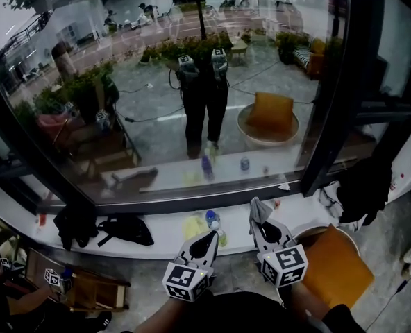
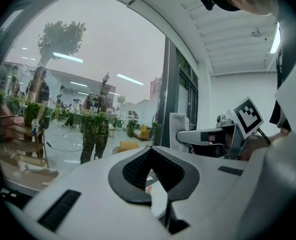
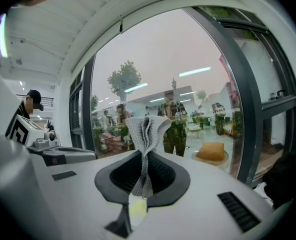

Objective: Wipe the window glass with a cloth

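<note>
a grey ribbed knit cloth, soft and rough, is seen pinched in the right gripper, whose shell is matt white plastic with black textured pads. the large window glass at 12 o'clock is glossy and reflective, framed by a dark smooth metal frame.

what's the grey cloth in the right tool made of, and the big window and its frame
Grey ribbed cloth pinched in the right tool: looks like knitted or woven textile, matte and soft; fine ribs and loose folds show.
Large window pane: glass, glossy; it reflects a standing figure and ceiling lights.
Dark window frame: probably painted metal, smooth; can't be sure.
</note>
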A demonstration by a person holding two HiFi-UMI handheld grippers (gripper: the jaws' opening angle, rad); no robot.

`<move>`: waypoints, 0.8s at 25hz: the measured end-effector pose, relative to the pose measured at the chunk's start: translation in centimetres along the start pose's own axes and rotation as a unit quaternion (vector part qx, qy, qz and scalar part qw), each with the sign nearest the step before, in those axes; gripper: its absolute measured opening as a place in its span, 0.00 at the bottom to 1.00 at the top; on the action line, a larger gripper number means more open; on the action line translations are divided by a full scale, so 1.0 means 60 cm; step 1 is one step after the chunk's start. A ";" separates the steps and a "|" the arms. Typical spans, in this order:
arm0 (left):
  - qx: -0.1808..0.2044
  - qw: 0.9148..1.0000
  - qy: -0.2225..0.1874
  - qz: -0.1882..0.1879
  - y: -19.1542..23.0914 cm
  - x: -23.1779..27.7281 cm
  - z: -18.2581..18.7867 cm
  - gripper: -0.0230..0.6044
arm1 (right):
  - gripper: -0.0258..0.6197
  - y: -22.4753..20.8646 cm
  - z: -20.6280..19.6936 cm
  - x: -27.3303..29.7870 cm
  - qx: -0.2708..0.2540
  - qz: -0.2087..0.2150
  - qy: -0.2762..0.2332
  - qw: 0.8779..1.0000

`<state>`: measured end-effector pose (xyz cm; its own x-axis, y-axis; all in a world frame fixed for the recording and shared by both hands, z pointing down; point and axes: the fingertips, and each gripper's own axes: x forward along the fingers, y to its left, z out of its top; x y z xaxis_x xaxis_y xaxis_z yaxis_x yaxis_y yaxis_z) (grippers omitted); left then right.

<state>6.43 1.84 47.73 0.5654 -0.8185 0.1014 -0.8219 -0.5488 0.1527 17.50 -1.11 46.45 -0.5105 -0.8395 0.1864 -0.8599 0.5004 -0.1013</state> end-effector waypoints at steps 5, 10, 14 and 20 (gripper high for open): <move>0.002 1.000 0.001 -0.002 -0.008 -0.002 -0.007 0.05 | 0.11 0.006 -0.009 -0.009 -0.003 0.006 0.003 1.000; 0.005 1.000 0.001 0.000 -0.009 -0.003 -0.004 0.05 | 0.11 0.012 -0.002 -0.011 -0.005 0.012 0.001 1.000; 0.006 1.000 0.001 -0.001 -0.009 -0.005 -0.004 0.05 | 0.11 0.015 -0.003 -0.012 -0.005 0.014 0.001 1.000; 0.004 1.000 -0.001 0.003 -0.007 -0.010 -0.003 0.05 | 0.11 0.019 -0.005 -0.010 -0.003 0.017 0.001 1.000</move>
<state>6.47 2.61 47.79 0.5611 -0.8216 0.1008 -0.8253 -0.5458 0.1451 16.84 0.02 46.51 -0.5392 -0.8214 0.1859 -0.8421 0.5298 -0.1014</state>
